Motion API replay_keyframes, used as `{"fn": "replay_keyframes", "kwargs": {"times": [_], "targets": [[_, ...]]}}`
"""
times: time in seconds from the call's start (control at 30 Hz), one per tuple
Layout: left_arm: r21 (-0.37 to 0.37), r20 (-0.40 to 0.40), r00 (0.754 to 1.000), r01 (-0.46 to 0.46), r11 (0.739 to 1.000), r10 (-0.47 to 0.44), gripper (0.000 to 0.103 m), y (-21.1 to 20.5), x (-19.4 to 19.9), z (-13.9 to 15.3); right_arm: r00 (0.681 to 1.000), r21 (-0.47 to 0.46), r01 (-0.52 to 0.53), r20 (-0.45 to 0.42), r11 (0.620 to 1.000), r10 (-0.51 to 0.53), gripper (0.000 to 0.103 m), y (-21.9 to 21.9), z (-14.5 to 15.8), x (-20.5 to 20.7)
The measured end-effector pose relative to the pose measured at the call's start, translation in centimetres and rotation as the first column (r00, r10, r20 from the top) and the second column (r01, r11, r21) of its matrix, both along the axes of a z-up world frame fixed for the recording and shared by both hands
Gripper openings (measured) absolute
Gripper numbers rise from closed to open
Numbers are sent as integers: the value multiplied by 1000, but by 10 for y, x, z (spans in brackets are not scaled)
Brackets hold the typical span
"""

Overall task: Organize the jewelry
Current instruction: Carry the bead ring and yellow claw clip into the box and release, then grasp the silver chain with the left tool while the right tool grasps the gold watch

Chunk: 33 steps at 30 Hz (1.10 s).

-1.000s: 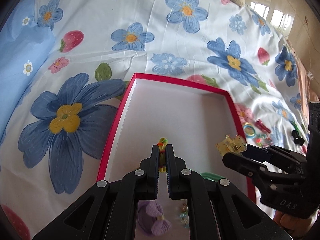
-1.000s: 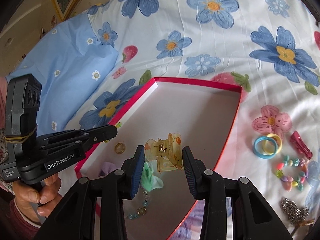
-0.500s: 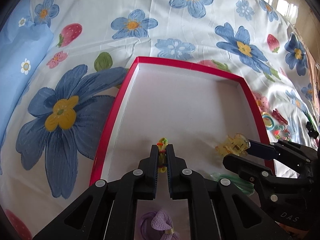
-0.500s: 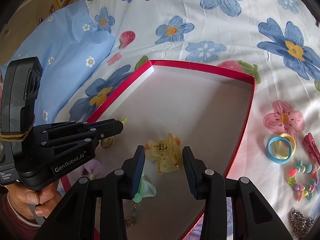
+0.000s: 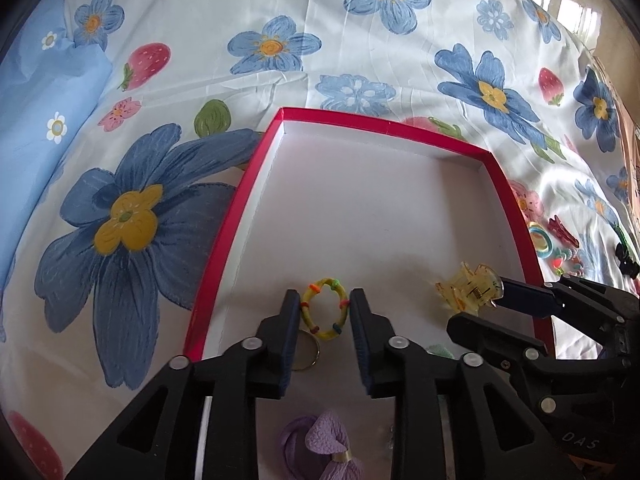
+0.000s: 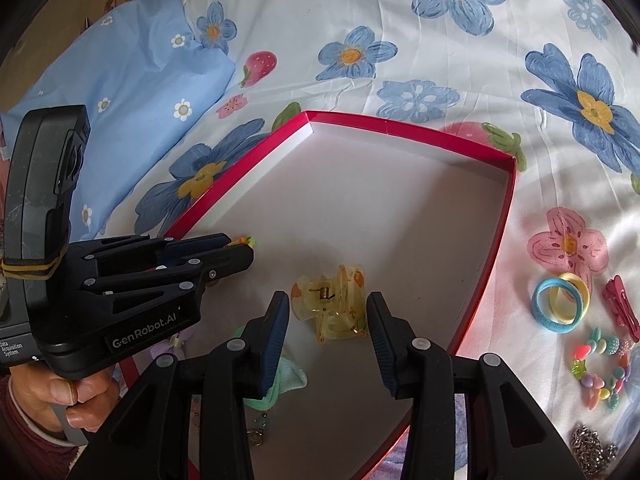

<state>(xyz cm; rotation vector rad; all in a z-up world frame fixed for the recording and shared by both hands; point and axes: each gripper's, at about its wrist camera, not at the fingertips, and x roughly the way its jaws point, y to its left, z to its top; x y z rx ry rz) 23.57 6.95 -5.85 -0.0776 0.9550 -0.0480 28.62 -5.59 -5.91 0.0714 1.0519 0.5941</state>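
Observation:
A red-rimmed box with a white floor (image 5: 236, 216) (image 6: 496, 236) lies on a flowered bedsheet. My left gripper (image 5: 325, 312) is open inside the box, and a yellow hair tie with coloured bands (image 5: 325, 309) lies loose between its fingers. My right gripper (image 6: 326, 320) is open, and a translucent yellow claw clip (image 6: 332, 304) (image 5: 468, 290) lies on the box floor between its fingers. The box also holds a purple bow (image 5: 320, 448), a gold ring (image 5: 306, 354), a mint cloth piece (image 6: 280, 380) and a small chain (image 6: 256, 432).
On the sheet right of the box lie blue and yellow hair ties (image 6: 560, 302), a red clip (image 6: 620, 308), a pastel bead bracelet (image 6: 600, 368) and a silver chain (image 6: 592, 452). A light blue pillow (image 6: 132, 92) lies at the far left.
My left gripper has opened and let go of the yellow hair tie on the box floor. My right gripper has opened wider and the claw clip now lies loose.

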Motion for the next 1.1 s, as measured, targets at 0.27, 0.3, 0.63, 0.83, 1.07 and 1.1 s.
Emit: {"fn": "replay_keyframes", "kwargs": {"times": [0.27, 0.3, 0.63, 0.83, 1.07, 1.1], "targets": [[-9, 33, 999, -35, 999, 35, 47, 11, -21, 16, 1000, 10, 3, 5, 1000, -3, 50, -1, 4, -7], [-11, 35, 999, -38, 999, 39, 47, 12, -24, 18, 1000, 12, 4, 5, 1000, -4, 50, -1, 5, -7], [-57, 64, 996, -63, 996, 67, 54, 20, -62, 37, 997, 80, 61, 47, 995, -65, 54, -29, 34, -35], [-96, 59, 997, -52, 994, 58, 55, 14, -83, 42, 991, 101, 117, 58, 988, -123, 55, -60, 47, -55], [-124, 55, 998, -16, 992, 23, 55, -2, -101, 45, 981, 95, 182, 54, 979, -187, 57, -97, 53, -79], [-126, 53, 998, -13, 992, 19, 55, -4, -102, 45, 979, 93, 191, 53, 977, -196, 57, -102, 53, -81]]}}
